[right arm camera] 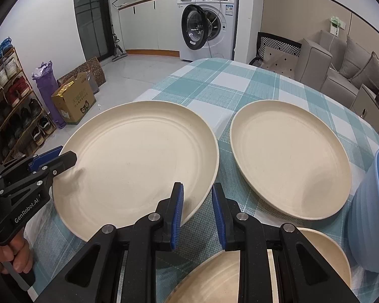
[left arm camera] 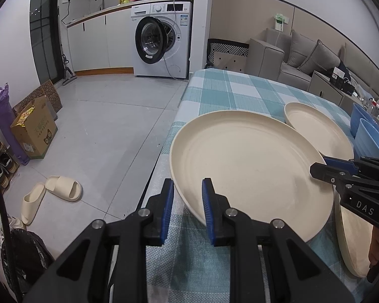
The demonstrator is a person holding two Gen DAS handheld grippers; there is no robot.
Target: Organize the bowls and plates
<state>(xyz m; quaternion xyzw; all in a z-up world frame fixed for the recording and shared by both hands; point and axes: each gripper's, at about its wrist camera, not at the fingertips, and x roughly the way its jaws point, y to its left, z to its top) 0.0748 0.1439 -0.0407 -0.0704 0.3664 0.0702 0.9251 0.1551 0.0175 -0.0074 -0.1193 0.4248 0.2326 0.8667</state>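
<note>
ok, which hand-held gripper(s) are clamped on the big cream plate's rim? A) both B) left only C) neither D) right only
A: the left hand-held gripper pinches the big cream plate at its near rim, and the right hand-held gripper grips its opposite edge.

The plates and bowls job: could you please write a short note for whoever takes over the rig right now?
Left gripper: shut on the large plate's rim.
Right gripper: shut on the same plate's opposite rim.
Things: second plate lies beside it on the table, and the third plate lies nearest, under the right gripper. Two blue bowls are at the right edge.
Done: no plates stacked yet.
Left: stack the three plates and group the bowls.
</note>
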